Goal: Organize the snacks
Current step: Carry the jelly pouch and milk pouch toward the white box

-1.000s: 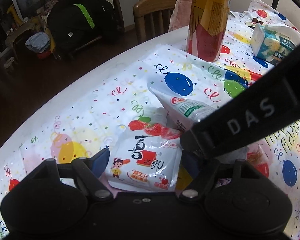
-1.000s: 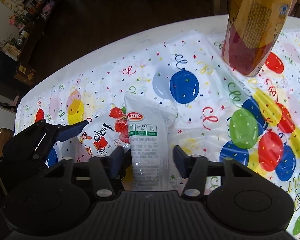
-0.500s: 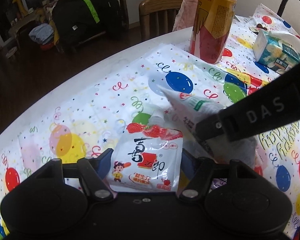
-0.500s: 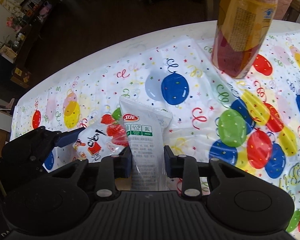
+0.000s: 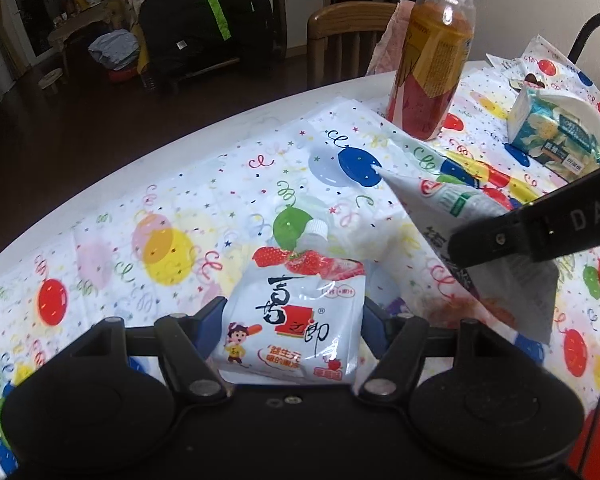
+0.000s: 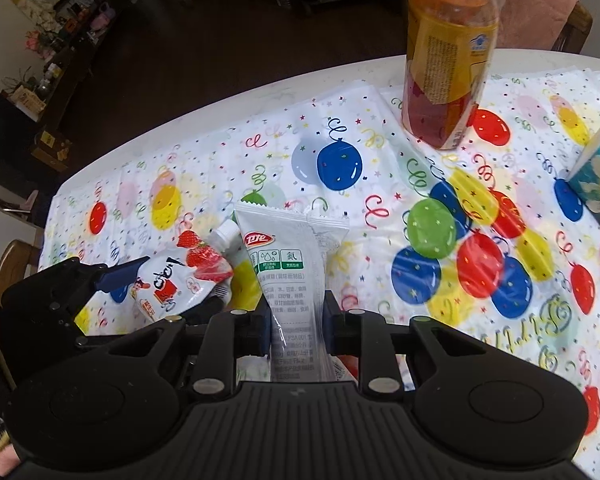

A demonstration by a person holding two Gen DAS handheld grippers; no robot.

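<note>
The left claw [image 5: 290, 316] grips a white spouted jelly pouch printed with strawberries and a cartoon child [image 5: 296, 316], its blue-padded fingers [image 5: 212, 314] pressed against both side edges of the pouch near the bottom, with the white screw cap pointing away from the camera. In the right wrist view this same pouch [image 6: 172, 280] sits tilted at the left, held above the counter [image 6: 228, 108], which is a white rounded top covered by a glossy plastic cloth patterned with coloured balloons and curly streamers [image 6: 460, 240]. The right claw [image 6: 296, 330] is closed narrow on a tall silvery-white snack packet with a red logo and green label boxes [image 6: 290, 264], pinching it on either side low down so that its crimped top edge stands up and away from the camera. In the left wrist view that packet [image 5: 452, 216] slants across the right side, just beside the pouch, with the black right finger clamped over it. Farther back on the cloth stands an upright clear plastic bottle of orange-red drink with a yellow label [image 6: 448, 56], well apart from both held snacks. A teal tissue pack with a flower print [image 5: 556, 132] lies to the right of the bottle. A wooden chair [image 5: 344, 36] stands behind the counter's far edge.
</note>
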